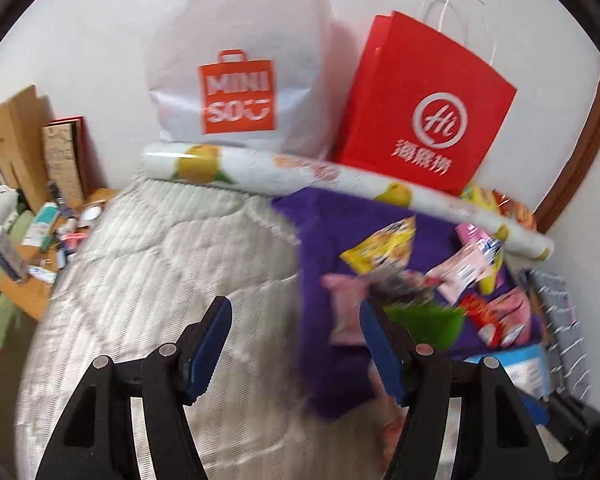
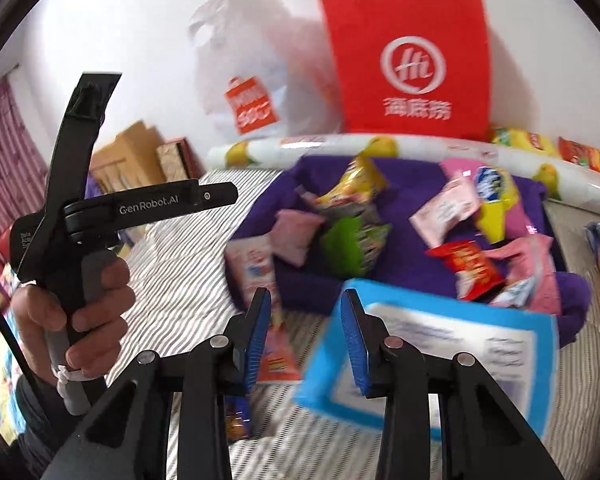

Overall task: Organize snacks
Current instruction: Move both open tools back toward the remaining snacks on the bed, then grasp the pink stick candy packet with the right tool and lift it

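Note:
Several snack packs lie on a purple cloth (image 1: 328,216) on the bed: a yellow pack (image 1: 380,246), a pink pack (image 1: 346,300), a green pack (image 1: 424,320) and a red pack (image 1: 482,312). My left gripper (image 1: 296,344) stands open over the striped bedding at the cloth's left edge, with nothing between its fingers. In the right wrist view my right gripper (image 2: 306,332) is open above the cloth's (image 2: 412,184) near edge. A blue box (image 2: 440,360) lies just right of it and an orange-red pack (image 2: 278,356) lies below the gap. Beyond are green (image 2: 352,244) and yellow (image 2: 352,188) packs.
A red paper bag (image 1: 424,104) and a white shopping bag (image 1: 236,80) lean on the wall behind a lemon-print roll (image 1: 300,172). A cluttered desk (image 1: 40,240) stands left of the bed and a wire rack (image 1: 560,320) right. A hand (image 2: 80,304) holds the other device's handle.

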The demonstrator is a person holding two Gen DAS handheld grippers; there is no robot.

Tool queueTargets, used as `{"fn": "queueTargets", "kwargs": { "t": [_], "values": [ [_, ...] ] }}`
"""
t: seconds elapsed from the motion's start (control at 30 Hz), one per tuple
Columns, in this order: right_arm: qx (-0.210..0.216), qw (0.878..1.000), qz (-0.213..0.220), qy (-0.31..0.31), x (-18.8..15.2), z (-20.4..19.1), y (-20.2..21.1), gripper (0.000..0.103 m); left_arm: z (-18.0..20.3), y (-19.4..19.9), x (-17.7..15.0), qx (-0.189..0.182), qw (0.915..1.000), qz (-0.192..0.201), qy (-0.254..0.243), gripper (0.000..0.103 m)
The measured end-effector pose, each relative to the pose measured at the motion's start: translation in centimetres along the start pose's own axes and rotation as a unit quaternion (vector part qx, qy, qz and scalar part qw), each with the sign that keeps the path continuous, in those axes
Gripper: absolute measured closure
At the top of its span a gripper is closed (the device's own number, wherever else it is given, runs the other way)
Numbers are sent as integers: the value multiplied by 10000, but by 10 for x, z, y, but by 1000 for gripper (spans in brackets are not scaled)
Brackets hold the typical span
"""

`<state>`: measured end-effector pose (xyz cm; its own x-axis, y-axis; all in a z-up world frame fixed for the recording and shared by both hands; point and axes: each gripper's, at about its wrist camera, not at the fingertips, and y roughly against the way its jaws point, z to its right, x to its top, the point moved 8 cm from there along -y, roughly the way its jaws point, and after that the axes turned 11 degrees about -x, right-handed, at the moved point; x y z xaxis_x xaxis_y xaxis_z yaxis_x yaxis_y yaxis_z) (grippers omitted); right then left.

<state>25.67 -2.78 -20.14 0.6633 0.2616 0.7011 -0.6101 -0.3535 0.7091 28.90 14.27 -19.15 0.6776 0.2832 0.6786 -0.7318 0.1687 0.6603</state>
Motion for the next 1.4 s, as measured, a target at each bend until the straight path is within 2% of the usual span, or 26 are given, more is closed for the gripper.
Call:
{"fn": "queueTargets", "kwargs": {
  "t": [0.33, 0.6, 0.73, 0.83, 0.93, 1.0, 1.07, 1.17, 1.4],
  "values": [
    [-455, 9972, -294, 514, -13, -42, -24, 65, -38, 22, -35, -163, 9996, -157, 174, 39],
    [-849, 9929, -471, 694, -22, -45, -43, 66, -51, 12, -54, 74, 9999, -116, -102, 39],
    [-904, 9925, -438, 696, -22, -45, -48, 66, -54, 5, -61, 41, 9998, -193, -89, 39],
    [-979, 9914, -435, 756, -20, -48, -53, 66, -58, 2, -63, 237, 9994, -219, -111, 39],
    [-1108, 9894, -365, 868, -19, -50, -56, 66, -66, 0, -68, 586, 9980, -186, -164, 39],
    [-1181, 9883, -298, 914, -19, -50, -58, 66, -72, -3, -72, 642, 9975, -281, -66, 39],
    [-1154, 9886, -201, 943, -20, -52, -56, 66, -76, -6, -74, 575, 9977, -343, 93, 39],
    [-1000, 9908, -107, 904, -20, -53, -53, 66, -79, -4, -73, 506, 9982, -206, 259, 39],
    [-721, 9953, 49, 650, -13, -52, -52, 67, -76, -4, -75, 565, 9979, -249, 197, 37]
  ]
}}
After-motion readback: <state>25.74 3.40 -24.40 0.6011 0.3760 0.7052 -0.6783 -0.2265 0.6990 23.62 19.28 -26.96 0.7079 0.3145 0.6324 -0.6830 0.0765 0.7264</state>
